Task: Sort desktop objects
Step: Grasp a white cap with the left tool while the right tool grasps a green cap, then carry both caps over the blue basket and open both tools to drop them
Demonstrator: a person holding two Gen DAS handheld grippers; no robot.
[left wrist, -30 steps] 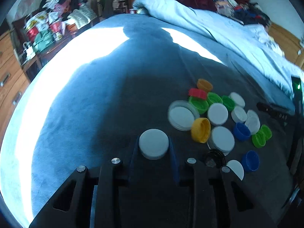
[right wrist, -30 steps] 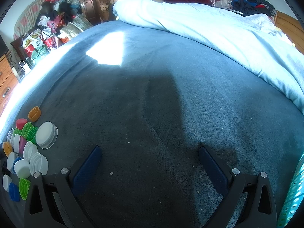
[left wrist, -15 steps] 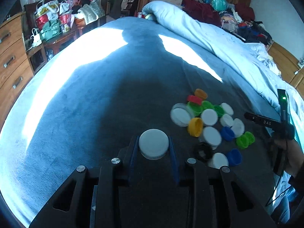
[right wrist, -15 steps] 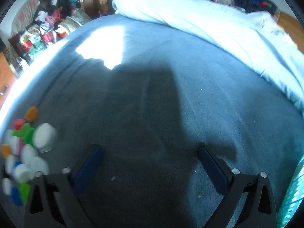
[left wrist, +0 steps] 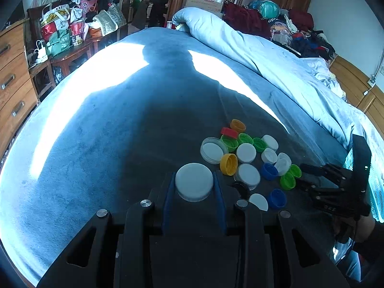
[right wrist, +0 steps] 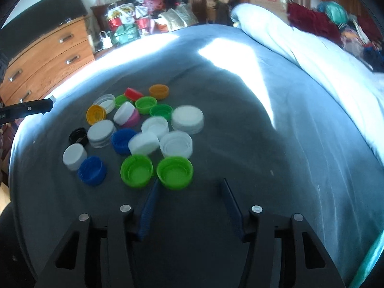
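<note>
A: What lies ahead of the jaws?
B: A pale blue duvet (left wrist: pixel 276 57) ahead to the right, a wooden dresser (right wrist: pixel 48 57) far left, and bags (left wrist: pixel 60 33) piled beyond.

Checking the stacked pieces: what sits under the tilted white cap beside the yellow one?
The tilted white cap leans on a pink cap, itself on the blue bedcover. Most of the pink cap is covered, so its facing cannot be told.

Plain grey-blue blanket (right wrist: pixel 240 132); caps in white (right wrist: pixel 187 118), green (right wrist: pixel 174 172), blue (right wrist: pixel 92 171), yellow (right wrist: pixel 96 114), orange (right wrist: pixel 159 91), red (right wrist: pixel 133 93), black (right wrist: pixel 78 136) and pink (right wrist: pixel 133 119).
</note>
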